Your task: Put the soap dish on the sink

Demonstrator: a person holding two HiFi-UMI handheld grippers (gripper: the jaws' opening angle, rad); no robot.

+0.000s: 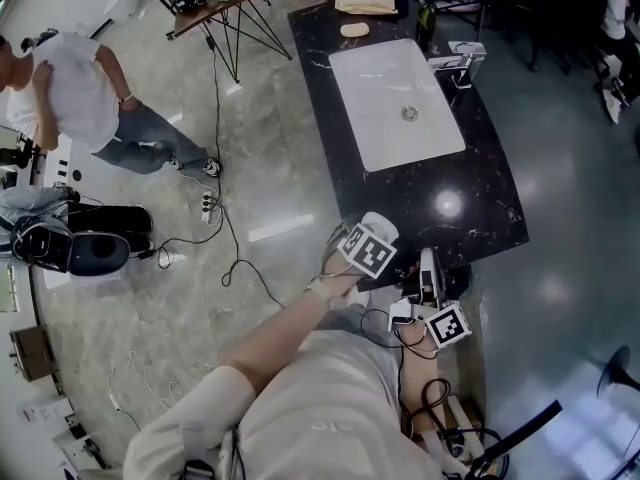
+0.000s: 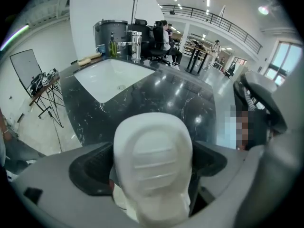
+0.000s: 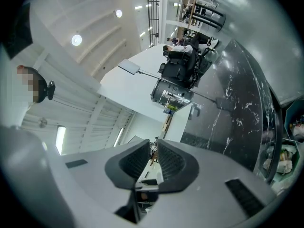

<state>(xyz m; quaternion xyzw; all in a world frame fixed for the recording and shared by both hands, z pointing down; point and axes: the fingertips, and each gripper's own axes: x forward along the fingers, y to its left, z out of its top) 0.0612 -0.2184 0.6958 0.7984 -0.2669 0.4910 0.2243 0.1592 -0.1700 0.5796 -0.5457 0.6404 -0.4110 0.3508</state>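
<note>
Two grippers: the left gripper (image 2: 152, 171) has its jaws clamped on the dish (image 2: 153, 137); the right gripper (image 3: 152, 158) has its jaws drawn almost together, with nothing between them.
Dish place: held in the air at the near edge of the counter (image 1: 470, 198), toward its left corner. It is not set down, and it is well apart from the sink (image 1: 395, 108), which lies toward the far end.
Dish look: white, smooth, rounded, with low ridges across its inner face.
Handling: it reads as a stiff moulded piece and probably light. The glossy skin could slip in the pads, and a drop on the stone counter might chip it if it is ceramic.
Hold: the jaws press on its two side walls across the width. That seems the soundest place, since the rounded end offers no flat to grip.
Step in hand: carrying the dish toward the sink, with the placing not yet done.
Right gripper place: low beside the left one, off the counter's near edge.
</note>
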